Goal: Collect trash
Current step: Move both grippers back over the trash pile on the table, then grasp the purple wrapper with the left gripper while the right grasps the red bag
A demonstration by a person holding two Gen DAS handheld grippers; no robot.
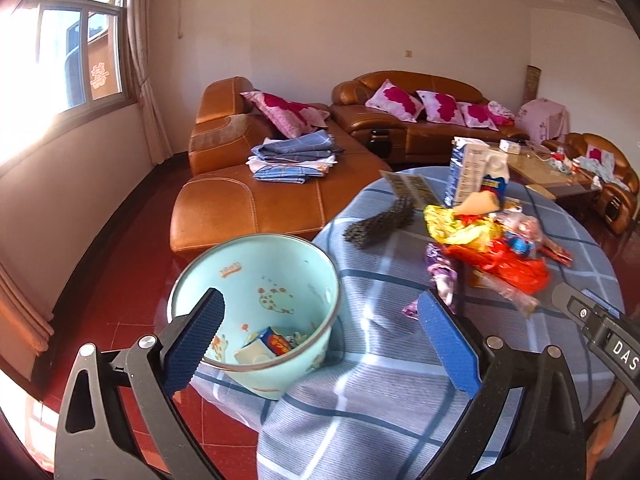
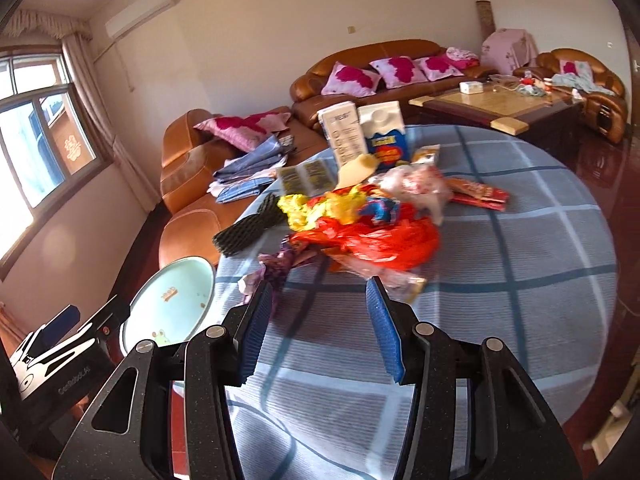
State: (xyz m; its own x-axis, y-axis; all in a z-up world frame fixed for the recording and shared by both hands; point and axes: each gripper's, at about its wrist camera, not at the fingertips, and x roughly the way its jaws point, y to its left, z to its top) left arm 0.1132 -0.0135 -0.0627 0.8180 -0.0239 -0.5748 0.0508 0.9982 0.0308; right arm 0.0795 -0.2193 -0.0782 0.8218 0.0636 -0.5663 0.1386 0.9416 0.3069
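Round table with a blue checked cloth (image 2: 520, 264), trash pile (image 2: 360, 228) heaped mid-table toward the far side. Light blue bin (image 1: 256, 292) sits off its left edge, a carton already inside. Left gripper (image 1: 320, 344) spread wide, holding nothing; right gripper (image 2: 316, 320) partly open, empty, near the pile's purple wrapper (image 2: 276, 268)

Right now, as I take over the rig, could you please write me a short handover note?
Left gripper: open, empty, beside the light blue bin.
Right gripper: open, empty, just short of the purple wrapper.
The bin stands off the table's edge, to the left.
Done: a small carton and scraps already in the bin.
Left: red plastic bag, yellow wrapper, clear bags, two upright milk cartons, dark foam strip, all on the checked tablecloth.
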